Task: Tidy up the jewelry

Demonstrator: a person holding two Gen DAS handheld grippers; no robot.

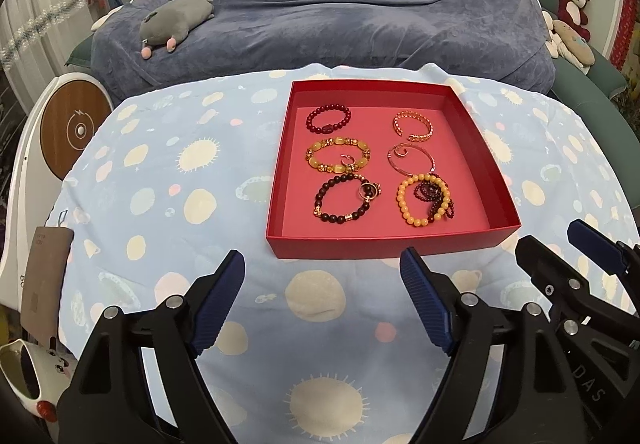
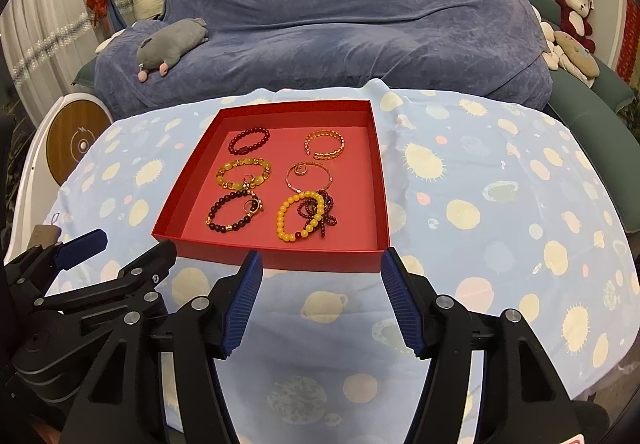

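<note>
Spotted tablecloth (image 1: 160, 204) holds the red tray (image 1: 384, 246) of bracelets (image 1: 346, 200) just beyond both gaping, empty claws (image 1: 322, 276) (image 2: 322, 272).

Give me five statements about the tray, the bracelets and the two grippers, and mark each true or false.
1. All the bracelets lie inside the red tray. True.
2. The left gripper holds a bracelet. False: its jaws stand apart with nothing between them.
3. The dark red beaded bracelet sits in the tray's far left corner. True.
4. The yellow bead bracelet lies alone, touching nothing. False: a dark red bead strand overlaps it.
5. The right gripper reaches into the tray. False: it hovers over the patterned cloth, short of the tray's near wall.
</note>
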